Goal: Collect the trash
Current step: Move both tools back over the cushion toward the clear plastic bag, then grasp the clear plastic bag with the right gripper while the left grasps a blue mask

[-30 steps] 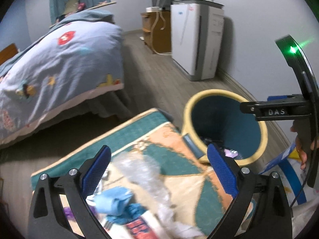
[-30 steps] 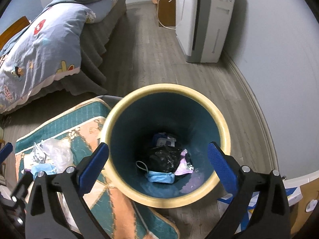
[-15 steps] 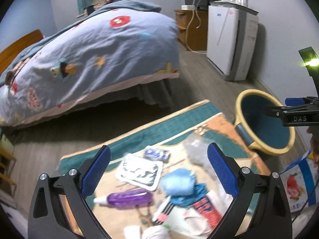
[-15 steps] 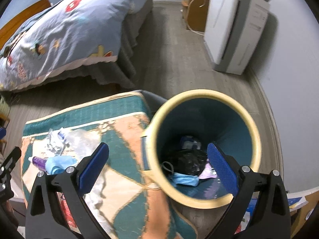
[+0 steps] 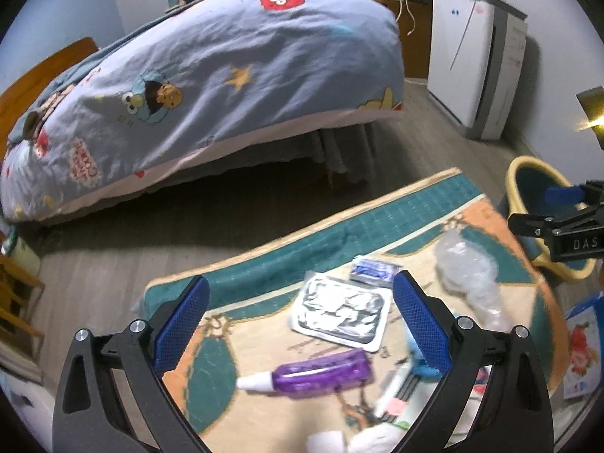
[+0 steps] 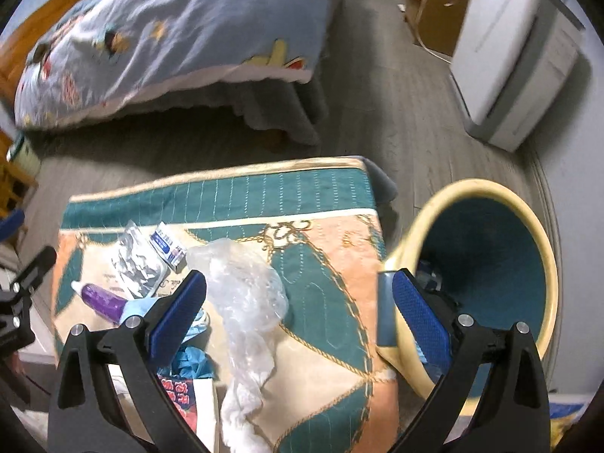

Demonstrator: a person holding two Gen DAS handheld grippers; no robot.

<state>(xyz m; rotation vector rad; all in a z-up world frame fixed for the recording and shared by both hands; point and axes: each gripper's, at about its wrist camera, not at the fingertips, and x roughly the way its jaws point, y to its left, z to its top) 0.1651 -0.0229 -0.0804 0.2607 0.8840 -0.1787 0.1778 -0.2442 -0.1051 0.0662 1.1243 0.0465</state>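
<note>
While both tools are held spread and empty, left tool (image 5: 298,317) is seen over the rug (image 5: 264,264), above a foil pack (image 5: 341,311) and a purple tube (image 5: 321,373). Right tool (image 6: 298,309) is held between a clear bag (image 6: 241,294) on the rug and the bin (image 6: 487,264) to its right. Bed (image 5: 211,68) is seen far.

bedroom with grey plank floor (image 5: 234,226)
bed (image 5: 211,60) under a cartoon quilt; white appliance (image 5: 475,60) against the pale wall (image 6: 577,120).
</note>
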